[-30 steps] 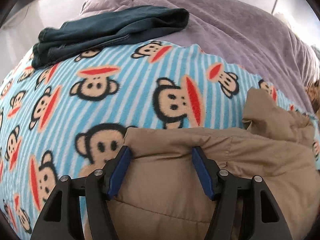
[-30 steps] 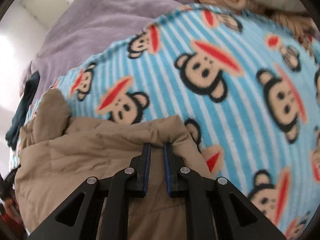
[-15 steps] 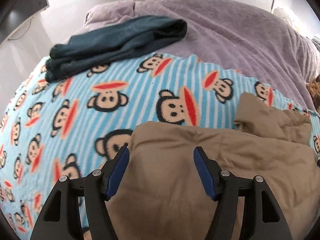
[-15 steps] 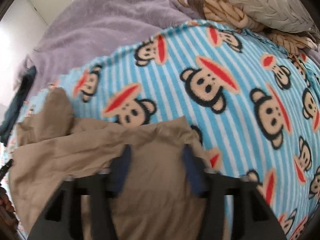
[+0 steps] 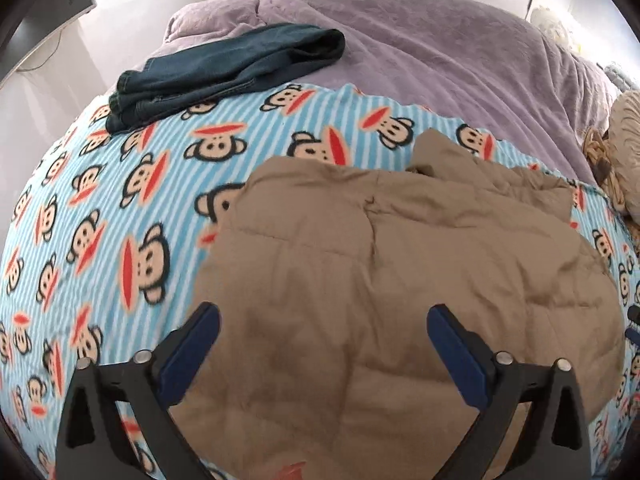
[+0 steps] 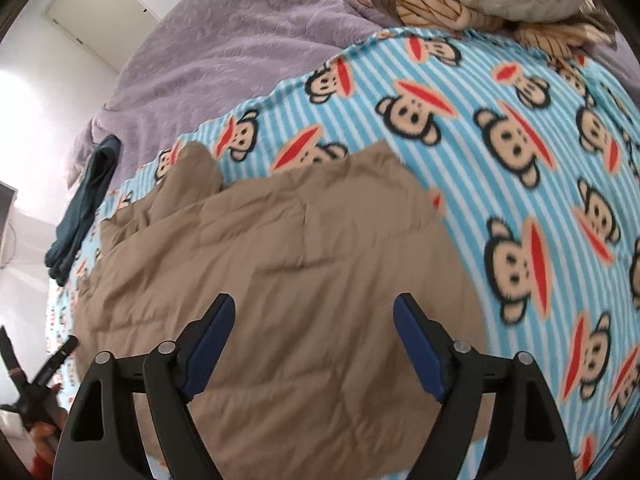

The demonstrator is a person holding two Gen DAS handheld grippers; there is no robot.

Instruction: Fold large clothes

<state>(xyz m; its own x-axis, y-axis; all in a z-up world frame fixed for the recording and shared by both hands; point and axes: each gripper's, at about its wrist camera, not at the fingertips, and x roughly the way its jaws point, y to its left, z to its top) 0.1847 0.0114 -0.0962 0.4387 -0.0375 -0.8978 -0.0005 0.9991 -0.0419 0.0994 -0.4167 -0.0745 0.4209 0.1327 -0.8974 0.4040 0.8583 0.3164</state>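
Observation:
A tan quilted jacket (image 5: 380,264) lies folded on a blue striped monkey-print blanket (image 5: 120,216), with one lump of it sticking out at its far edge. My left gripper (image 5: 322,336) hangs above the jacket's near left part, jaws opening wide, nothing between them. In the right wrist view the same jacket (image 6: 280,248) lies on the blanket (image 6: 520,160). Above its near right part my right gripper (image 6: 314,328) hovers, jaws opening too, and no cloth sits between the pads. The left gripper (image 6: 52,364) shows small at the left edge of the right wrist view.
Folded dark blue jeans (image 5: 224,72) lie at the blanket's far left edge, partly on a purple bedspread (image 5: 440,48). A beige pillow and a woven rope item (image 6: 436,4) sit at the far right. White walls and a door stand behind the bed.
Both grippers let go of the jacket's far edge, opened wide and drew back and up, so the jacket now lies flat below them and more of the bed shows.

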